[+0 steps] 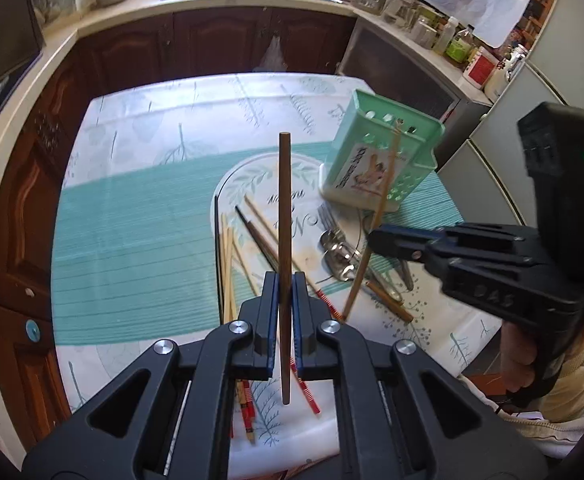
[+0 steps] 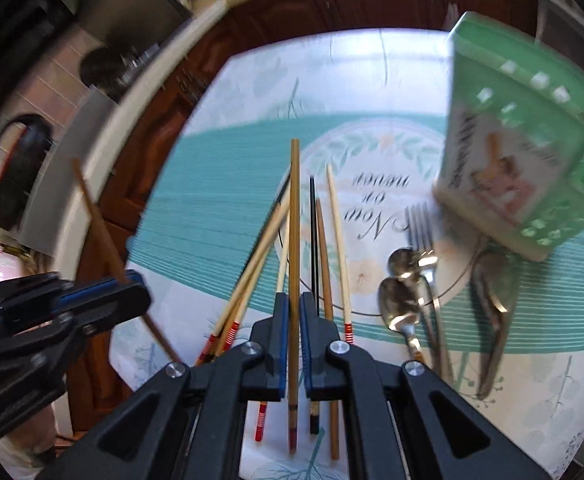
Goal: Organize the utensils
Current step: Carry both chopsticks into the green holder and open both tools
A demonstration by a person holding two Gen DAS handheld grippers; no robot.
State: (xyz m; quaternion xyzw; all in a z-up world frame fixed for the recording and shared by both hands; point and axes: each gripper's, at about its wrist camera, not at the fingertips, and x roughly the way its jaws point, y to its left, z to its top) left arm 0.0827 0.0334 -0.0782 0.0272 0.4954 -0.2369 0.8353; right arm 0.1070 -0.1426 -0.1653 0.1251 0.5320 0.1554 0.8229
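The table [image 1: 140, 216] is covered w/ a white and teal cloth that has leaf prints and an oval design w/ writing in the middle. Behind it run dark wood cabinets [image 1: 196, 36] under a pale worktop full of kitchen things.

On the far right part of the table stands the green utensil holder [image 1: 376, 160], a plastic box w/ holes in its walls and a picture label on the front; in the right wrist view it is blurred.

The left tool [image 1: 285, 300] is clamped on a dark brown chopstick [image 1: 285, 216], which passes between the jaws and points away from the camera, its thin end toward the camera. The right tool [image 1: 376, 236], held by a hand [image 1: 520, 360] w/ a pale sleeve, is clamped on a lighter bamboo chopstick [image 1: 376, 220]; this stick is tilted and, in the left wrist view, crosses in front of the holder.

Near the holder's base lie the metal pcs: two spoons [image 2: 402, 288], a fork [image 2: 422, 232] and one more blurred metal utensil [image 2: 492, 304] just beside the holder.

Left of them the loose chopsticks [image 2: 292, 264] lie fanned on the cloth, approx. in the center of the table, some pale w/ red-striped ends, one black, one brown.
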